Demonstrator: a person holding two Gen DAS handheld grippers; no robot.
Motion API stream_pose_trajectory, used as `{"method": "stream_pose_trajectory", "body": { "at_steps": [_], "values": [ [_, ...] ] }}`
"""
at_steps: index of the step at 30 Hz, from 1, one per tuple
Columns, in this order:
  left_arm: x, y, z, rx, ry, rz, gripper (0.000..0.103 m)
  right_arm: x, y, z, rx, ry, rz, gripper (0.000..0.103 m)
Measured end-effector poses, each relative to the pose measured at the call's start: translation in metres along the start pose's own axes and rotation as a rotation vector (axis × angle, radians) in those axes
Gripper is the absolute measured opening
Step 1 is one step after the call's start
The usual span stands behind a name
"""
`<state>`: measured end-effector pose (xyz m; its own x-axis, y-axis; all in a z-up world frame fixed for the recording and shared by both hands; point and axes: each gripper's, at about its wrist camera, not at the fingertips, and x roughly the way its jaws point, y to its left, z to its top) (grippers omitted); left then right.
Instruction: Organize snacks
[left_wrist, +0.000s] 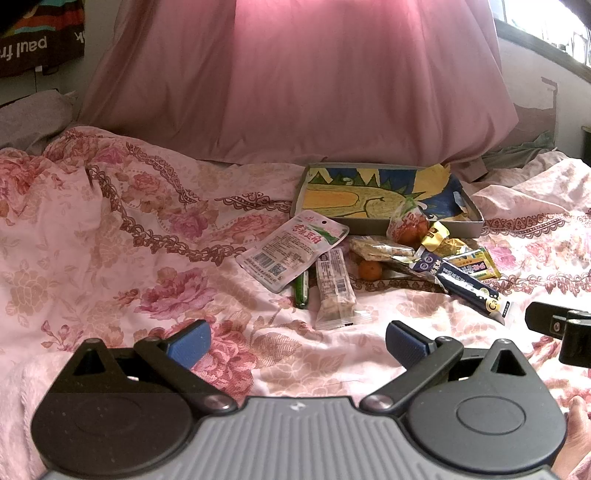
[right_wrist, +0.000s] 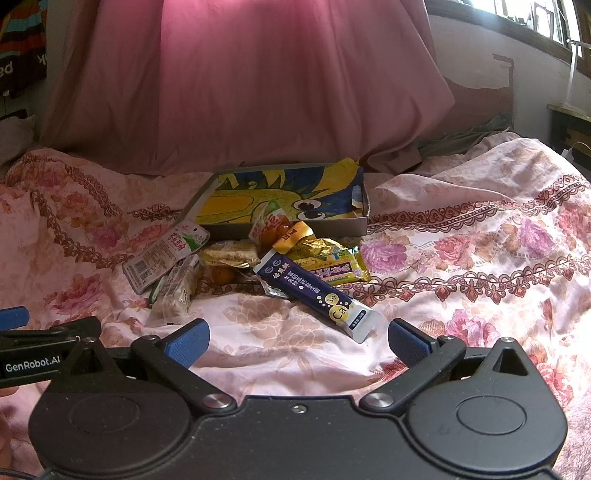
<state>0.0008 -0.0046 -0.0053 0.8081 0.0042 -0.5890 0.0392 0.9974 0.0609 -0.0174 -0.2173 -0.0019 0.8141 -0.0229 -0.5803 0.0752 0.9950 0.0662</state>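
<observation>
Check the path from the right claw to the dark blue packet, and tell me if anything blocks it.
Nothing visible blocks it. The right claw is open, and only bare floral bedspread lies between it and the dark blue packet, whose near end points toward the claw.

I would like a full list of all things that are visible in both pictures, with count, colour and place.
box: 1, grey with yellow-blue drawing inside, on the bed behind the snacks
white pouch: 1, white-green, left of the pile
nut bar: 1, clear wrapper, near the left gripper
green stick: 1, under the pouch edge
dark blue sachet: 1, with yellow "Ca", front right
yellow packets: at least 2, behind the sachet
small oranges: 1 loose, more in a bag by the box
bedspread: 1, pink floral
pink fabric: behind the box
left gripper: black-grey, jaws open
right gripper: black, jaws open
</observation>
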Motion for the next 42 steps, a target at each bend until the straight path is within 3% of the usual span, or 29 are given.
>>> {"method": "stream_pose_trajectory", "body": {
  "at_steps": [17, 23, 33, 42],
  "values": [
    [0.006, 0.01, -0.003, -0.033, 0.031, -0.017, 0.103, 0.007, 0.01, -0.001, -0.081, 0.056, 0.002, 0.103],
    [0.016, 0.01, 0.009, -0.048, 0.086, -0.026, 0.103, 0.015, 0.012, 0.005, -0.091, 0.106, 0.022, 0.103],
    [0.051, 0.014, 0.024, -0.103, 0.207, -0.048, 0.103, 0.049, 0.012, 0.023, -0.16, 0.173, 0.054, 0.102],
    [0.082, 0.01, 0.041, -0.079, 0.247, -0.056, 0.103, 0.093, 0.012, 0.042, -0.211, 0.233, 0.147, 0.102]
  ]
}}
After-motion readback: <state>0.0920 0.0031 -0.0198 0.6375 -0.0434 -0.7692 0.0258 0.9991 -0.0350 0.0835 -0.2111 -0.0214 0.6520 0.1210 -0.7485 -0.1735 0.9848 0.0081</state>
